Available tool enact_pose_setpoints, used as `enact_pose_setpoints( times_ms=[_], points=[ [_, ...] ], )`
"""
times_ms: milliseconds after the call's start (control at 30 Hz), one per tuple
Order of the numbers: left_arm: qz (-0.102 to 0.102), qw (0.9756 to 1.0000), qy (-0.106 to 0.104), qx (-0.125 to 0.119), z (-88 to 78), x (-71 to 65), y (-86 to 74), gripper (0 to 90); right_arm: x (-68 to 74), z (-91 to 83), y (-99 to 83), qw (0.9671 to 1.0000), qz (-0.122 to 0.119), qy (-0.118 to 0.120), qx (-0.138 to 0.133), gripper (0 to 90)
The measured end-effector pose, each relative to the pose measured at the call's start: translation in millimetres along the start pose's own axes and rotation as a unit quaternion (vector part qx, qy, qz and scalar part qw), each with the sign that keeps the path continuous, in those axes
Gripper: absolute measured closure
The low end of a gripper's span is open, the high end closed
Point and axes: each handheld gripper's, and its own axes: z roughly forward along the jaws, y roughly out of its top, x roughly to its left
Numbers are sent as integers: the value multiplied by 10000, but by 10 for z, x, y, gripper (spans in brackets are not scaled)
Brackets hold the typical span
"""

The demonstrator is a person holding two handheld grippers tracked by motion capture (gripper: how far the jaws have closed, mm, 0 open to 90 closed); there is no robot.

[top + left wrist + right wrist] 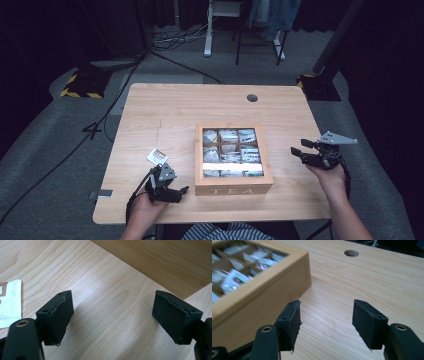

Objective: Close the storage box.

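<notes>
Two grippers sit over the bench [150, 105], both with jaws apart and empty. Left gripper [184, 190] rests just right of a sachet [157, 156]; the box [233, 188] stands between, and the right gripper [297, 152] hovers near its right side.

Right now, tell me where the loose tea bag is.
In the high view, the loose tea bag lies on the table, left of the tea box, just beyond the left gripper.

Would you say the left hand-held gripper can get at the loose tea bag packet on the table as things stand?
Probably yes: the left hand-held gripper is open and empty, and only bare table separates it from the tea bag packet lying just beyond it.
</notes>
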Motion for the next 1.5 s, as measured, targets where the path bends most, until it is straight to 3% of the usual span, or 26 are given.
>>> enact_pose_setpoints(
  times_ms=[200,267,300,533,700,1033,1200,1267,1500],
  points=[
    [-13,10000,6,-5,4,5,2,179,-78,117,-145,9999,-14,-130,48,402],
    [-26,10000,6,7,4,10,4,180,-121,174,-206,9997,63,-165,151,405],
    [-42,10000,14,3,4,21,3,180,-151,218,-261,9994,212,-182,194,407],
    [-68,10000,28,-6,4,41,2,179,-203,344,-361,9986,309,-264,324,407],
    [-72,10000,30,-6,4,40,2,179,-156,458,-418,9988,69,-299,383,405],
    [-68,10000,29,-4,4,40,2,179,-71,595,-453,9975,-144,-315,614,406],
    [-70,10000,39,-2,7,39,5,178,-73,633,-440,9967,142,-312,735,301],
    [-84,10000,50,1,8,42,7,176,-71,647,-437,9959,164,-406,795,215],
    [-100,9999,80,16,8,42,8,172,-68,653,-440,9947,215,-478,888,135]
  ],
)
